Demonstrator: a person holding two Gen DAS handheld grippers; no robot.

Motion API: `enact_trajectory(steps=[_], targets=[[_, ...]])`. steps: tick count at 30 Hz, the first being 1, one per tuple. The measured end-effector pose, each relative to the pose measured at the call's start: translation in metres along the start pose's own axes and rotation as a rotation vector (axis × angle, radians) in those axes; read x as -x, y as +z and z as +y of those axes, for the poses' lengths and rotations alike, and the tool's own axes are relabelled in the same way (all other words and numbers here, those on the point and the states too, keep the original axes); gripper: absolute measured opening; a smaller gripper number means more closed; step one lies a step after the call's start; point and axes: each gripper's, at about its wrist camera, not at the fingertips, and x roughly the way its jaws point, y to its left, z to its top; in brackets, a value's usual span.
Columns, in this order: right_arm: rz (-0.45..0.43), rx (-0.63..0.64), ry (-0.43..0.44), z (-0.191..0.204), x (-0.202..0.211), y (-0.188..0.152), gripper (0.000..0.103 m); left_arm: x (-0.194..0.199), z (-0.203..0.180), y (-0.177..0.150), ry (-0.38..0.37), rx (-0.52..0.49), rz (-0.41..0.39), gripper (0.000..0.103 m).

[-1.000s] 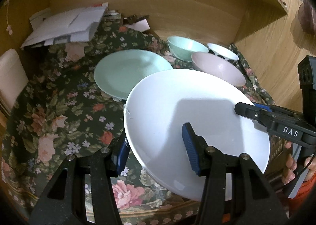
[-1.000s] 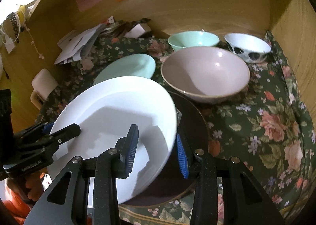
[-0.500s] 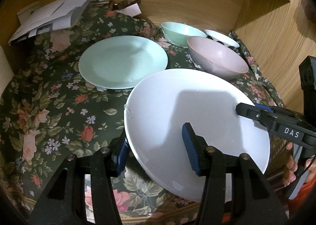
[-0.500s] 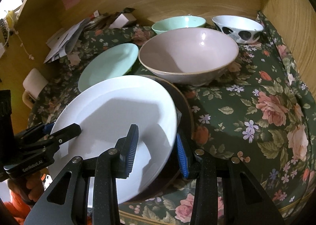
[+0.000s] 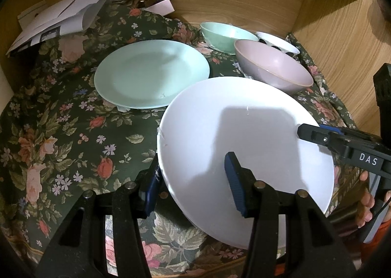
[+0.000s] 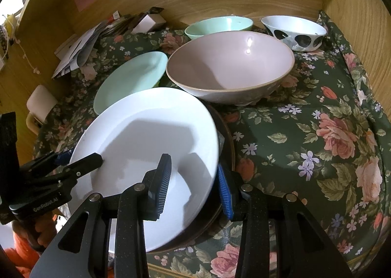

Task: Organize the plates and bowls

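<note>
A large white plate (image 5: 246,131) is held at its left rim by my left gripper (image 5: 193,184) and at its right rim by my right gripper (image 6: 193,185); both are shut on it. It also shows in the right wrist view (image 6: 146,146), lying over a dark brown plate (image 6: 226,138). A mint green plate (image 5: 151,77) lies on the floral cloth to the far left. A pink bowl (image 6: 229,68), a mint bowl (image 6: 217,25) and a white bowl with black spots (image 6: 294,32) stand behind.
Wooden walls (image 5: 337,41) close the back and right side. Papers (image 5: 63,19) and a small box (image 6: 149,22) lie at the back left. A cream object (image 6: 40,102) sits at the left edge. The floral cloth (image 6: 317,131) covers the surface.
Both grippers have moved with the white plate, and the bowls and the mint plate look nearer. The grips on the plate are unchanged.
</note>
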Motion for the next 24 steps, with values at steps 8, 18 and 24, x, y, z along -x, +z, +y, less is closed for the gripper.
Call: enact_trajectory(steps=[8, 18, 24], targets=[[-0.036, 0.021, -0.059, -0.001, 0.015, -0.001, 0.034, 0.000, -0.001, -0.001, -0.007, -0.012, 0.001, 0.049], [-0.058, 0.033, -0.064, 0.009, 0.023, 0.007, 0.035, 0.017, 0.008, 0.003, 0.019, -0.015, -0.049, 0.049], [-0.116, 0.090, -0.045, 0.029, 0.031, 0.030, 0.048, 0.038, 0.034, 0.022, 0.056, 0.031, -0.096, 0.060]])
